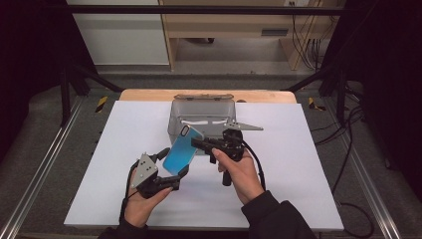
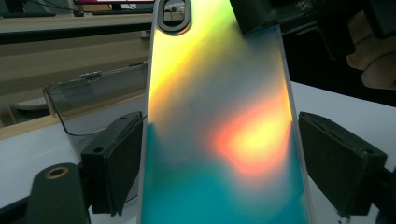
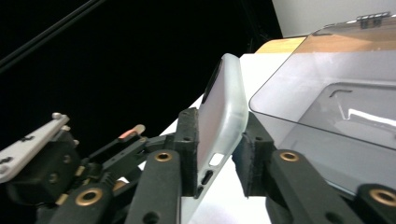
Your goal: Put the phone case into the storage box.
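Observation:
A phone case [image 1: 181, 149] with a shiny blue-to-rainbow back hangs tilted above the white table. My right gripper [image 1: 195, 143] is shut on its upper part; in the right gripper view the pads [image 3: 187, 140] press both faces of the frosted case [image 3: 224, 102]. My left gripper [image 1: 174, 162] stands wide open around the lower end. In the left gripper view the case [image 2: 219, 93] rises between the pads [image 2: 116, 163], with a thin gap at each side edge, and its camera cutout [image 2: 173, 14] is at the top.
A clear plastic box [image 1: 175, 119] with its hinged lid up stands just behind the grippers, mid-table. The box [image 3: 327, 93] lies close to the right gripper. White table cover [image 1: 298, 164] spreads to both sides. Dark frame rails run along the edges.

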Demonstrator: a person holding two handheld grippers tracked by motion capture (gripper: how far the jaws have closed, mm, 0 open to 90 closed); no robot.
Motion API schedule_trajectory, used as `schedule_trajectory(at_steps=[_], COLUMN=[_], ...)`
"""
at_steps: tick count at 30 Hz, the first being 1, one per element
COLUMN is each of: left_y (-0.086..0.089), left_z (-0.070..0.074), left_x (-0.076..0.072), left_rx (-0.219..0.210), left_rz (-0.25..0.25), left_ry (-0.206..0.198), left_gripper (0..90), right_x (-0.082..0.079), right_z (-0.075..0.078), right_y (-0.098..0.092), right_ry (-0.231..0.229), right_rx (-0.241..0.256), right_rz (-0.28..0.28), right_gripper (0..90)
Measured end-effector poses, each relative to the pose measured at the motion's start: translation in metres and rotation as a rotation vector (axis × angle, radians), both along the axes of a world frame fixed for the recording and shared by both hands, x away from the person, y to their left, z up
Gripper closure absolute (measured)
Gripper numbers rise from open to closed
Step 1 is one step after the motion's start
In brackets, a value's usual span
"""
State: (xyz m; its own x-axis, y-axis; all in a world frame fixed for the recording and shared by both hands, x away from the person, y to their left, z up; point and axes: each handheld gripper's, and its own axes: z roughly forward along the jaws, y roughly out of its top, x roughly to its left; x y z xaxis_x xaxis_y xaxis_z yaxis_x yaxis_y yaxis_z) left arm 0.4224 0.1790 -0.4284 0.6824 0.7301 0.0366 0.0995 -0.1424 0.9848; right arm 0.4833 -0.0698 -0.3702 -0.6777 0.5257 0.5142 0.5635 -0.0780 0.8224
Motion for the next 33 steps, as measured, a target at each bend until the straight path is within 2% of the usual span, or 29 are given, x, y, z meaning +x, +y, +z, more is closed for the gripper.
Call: schedule_trajectory(at_steps=[3,6,17,19,23,33], left_y=[0.000,0.000,0.001,0.001,-0.001,-0.008], left_z=[-0.004,-0.008,-0.010,-0.010,-0.009,-0.007], left_x=[0.002,0.004,0.005,0.004,0.001,-0.004], left_rx=[0.009,0.016,0.008,0.007,0.022,0.050], left_rz=[-0.002,0.003,0.020,0.031,0.048,0.092], left_ry=[0.003,0.010,0.004,-0.012,-0.047,-0.098], left_gripper=[16.7,16.8,16.4,19.2,13.9,12.6], right_x=[-0.001,-0.004,-0.013,-0.014,-0.014,-0.006], right_z=[0.000,-0.001,0.002,0.004,0.006,0.015], right_y=[0.001,0.007,0.019,0.020,0.022,0.026], right_ry=[0.012,0.049,0.027,0.024,0.014,-0.002], right_rx=[0.003,0.030,0.009,0.011,0.016,0.028], right_rz=[0.001,0.012,-0.051,-0.070,-0.099,-0.188], right_gripper=[75.2,80.6,81.0,81.1,81.1,81.1])
